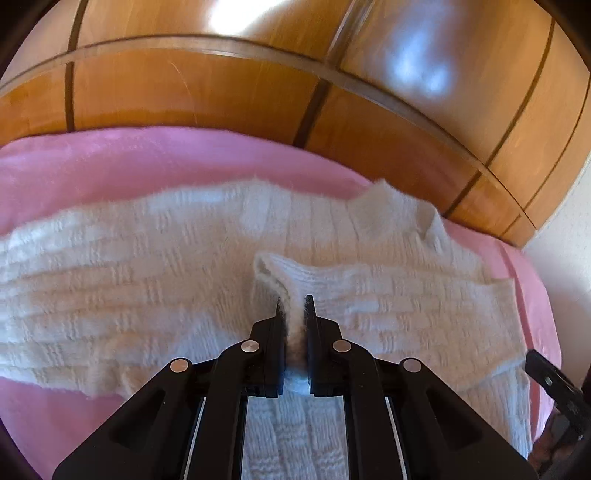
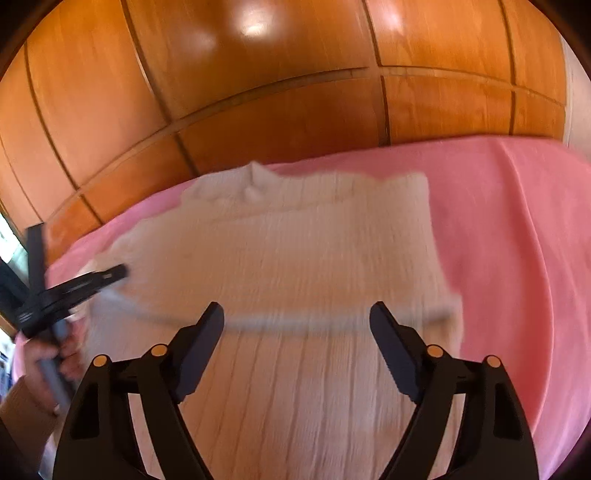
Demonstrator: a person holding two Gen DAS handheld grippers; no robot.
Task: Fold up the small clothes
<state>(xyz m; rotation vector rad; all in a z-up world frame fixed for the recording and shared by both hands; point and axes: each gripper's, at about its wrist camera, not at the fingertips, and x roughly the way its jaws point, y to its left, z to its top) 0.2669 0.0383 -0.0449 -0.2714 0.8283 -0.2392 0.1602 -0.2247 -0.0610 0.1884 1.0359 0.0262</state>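
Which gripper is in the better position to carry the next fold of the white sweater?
Probably the left gripper: it is shut on the cuff of the white sweater sleeve, over the body. The right gripper hangs open above the knit and holds nothing.

White fluffy knit sweater (image 1: 166,266), basket-weave texture, spread flat on pink bedcover, one cuffed sleeve folded over its body

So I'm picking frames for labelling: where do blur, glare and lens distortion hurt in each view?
Left wrist view: the white knit sweater is mildly smeared, glare patches sit on the wooden wardrobe, and its panel lines bow. Right wrist view: heavier motion blur washes out the sweater's knit, two bright spots glare on the wardrobe doors, and the pink bedspread curves at the edge.
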